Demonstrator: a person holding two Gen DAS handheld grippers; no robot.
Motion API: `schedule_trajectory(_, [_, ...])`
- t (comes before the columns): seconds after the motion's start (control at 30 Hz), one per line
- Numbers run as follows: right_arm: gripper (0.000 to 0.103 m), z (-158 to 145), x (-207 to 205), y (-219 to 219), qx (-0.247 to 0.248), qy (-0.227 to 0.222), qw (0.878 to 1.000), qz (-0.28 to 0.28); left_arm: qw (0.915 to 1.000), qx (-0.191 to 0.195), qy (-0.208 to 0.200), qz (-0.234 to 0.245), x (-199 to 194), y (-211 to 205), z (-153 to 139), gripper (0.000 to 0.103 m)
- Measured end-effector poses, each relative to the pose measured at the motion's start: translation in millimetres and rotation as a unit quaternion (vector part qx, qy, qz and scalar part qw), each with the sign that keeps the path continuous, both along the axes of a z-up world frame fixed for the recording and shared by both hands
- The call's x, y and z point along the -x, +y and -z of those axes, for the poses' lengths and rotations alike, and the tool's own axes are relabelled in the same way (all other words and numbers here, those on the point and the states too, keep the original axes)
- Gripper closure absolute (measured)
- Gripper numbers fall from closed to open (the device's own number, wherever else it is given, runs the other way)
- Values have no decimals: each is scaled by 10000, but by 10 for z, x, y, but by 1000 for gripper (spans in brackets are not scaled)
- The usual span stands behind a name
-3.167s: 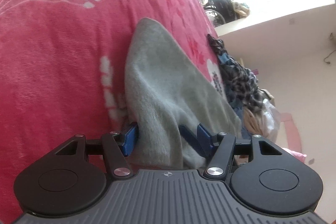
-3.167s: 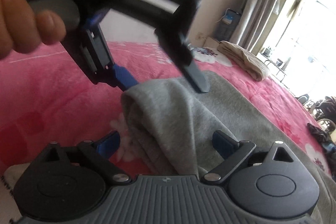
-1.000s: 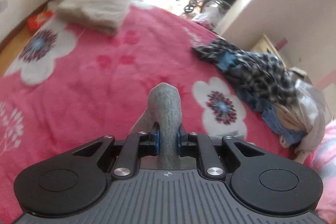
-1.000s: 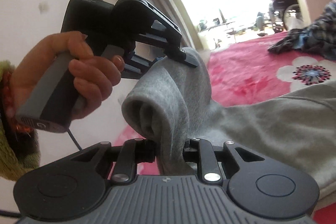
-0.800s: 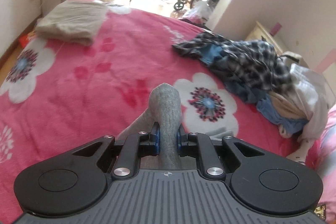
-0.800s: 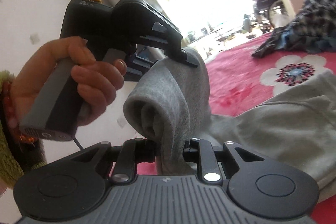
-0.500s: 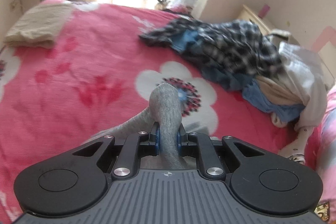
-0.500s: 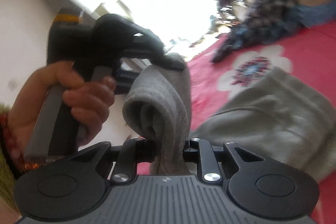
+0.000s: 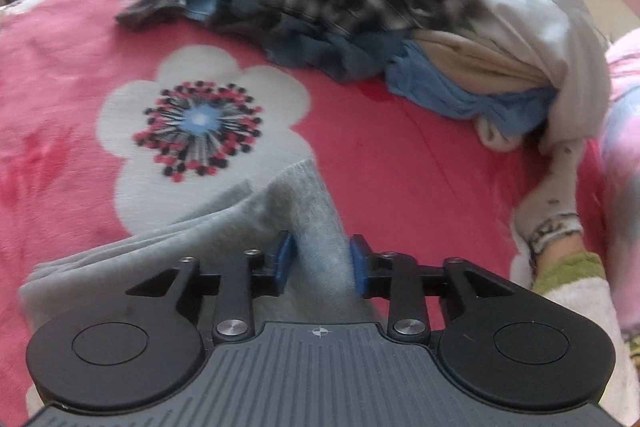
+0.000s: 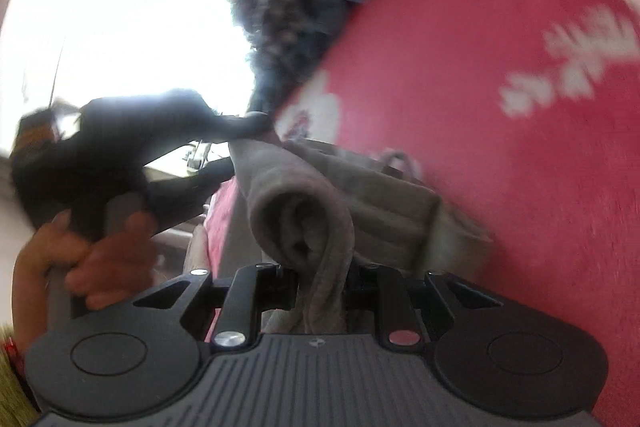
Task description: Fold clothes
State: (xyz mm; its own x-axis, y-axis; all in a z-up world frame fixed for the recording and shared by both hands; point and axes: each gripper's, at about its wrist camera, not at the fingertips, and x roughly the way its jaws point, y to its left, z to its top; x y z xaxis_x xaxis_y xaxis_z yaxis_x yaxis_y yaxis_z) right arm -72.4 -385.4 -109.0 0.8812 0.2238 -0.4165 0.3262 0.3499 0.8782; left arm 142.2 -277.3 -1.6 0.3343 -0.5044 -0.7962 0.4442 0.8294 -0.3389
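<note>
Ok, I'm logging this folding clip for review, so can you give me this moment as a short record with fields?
surface: pink floral blanket
garment: grey sweatshirt, partly folded, lying on the blanket
left gripper: pads part-way apart, grey fabric between them; grip unclear
right gripper: shut on a bunched fold of the grey sweatshirt
other clothes: unfolded pile beyond the garment, plaid, blue, beige and white
person: hand on the left gripper's handle
image quality: right wrist view motion-blurred
</note>
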Motion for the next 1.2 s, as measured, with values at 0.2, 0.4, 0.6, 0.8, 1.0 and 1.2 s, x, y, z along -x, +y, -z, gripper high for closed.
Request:
schedule_trajectory(0.2, [82,154,130,-84,-652,8,9977,195,9972,633,-266,302,137,333,-327,57])
schedule_trajectory(0.4, [77,159,286,-159,-990,109,9945,338,9940,261,-998,373,430,989,-563,51])
schedule_trajectory(0.6, [56,-240,557,-155,319,521,9965,573,9931,-119,-1127,306,688,1527,-344,51])
schedule_trajectory(0.8, [56,-1060,489,145,3004,-12,9538,12,9778,-495,-1702,1122,1154,1454,-23,51])
schedule_trajectory(1.0, [74,-1098,17,456,4322,185,8970,-905,9373,-1270,-2616,1922,1622,1145,404,53])
schedule_trajectory(1.2, [80,-491,-126,440,4376,1360,8787,-1340,9479,-1087,-2492,1659,1672,1178,619,54])
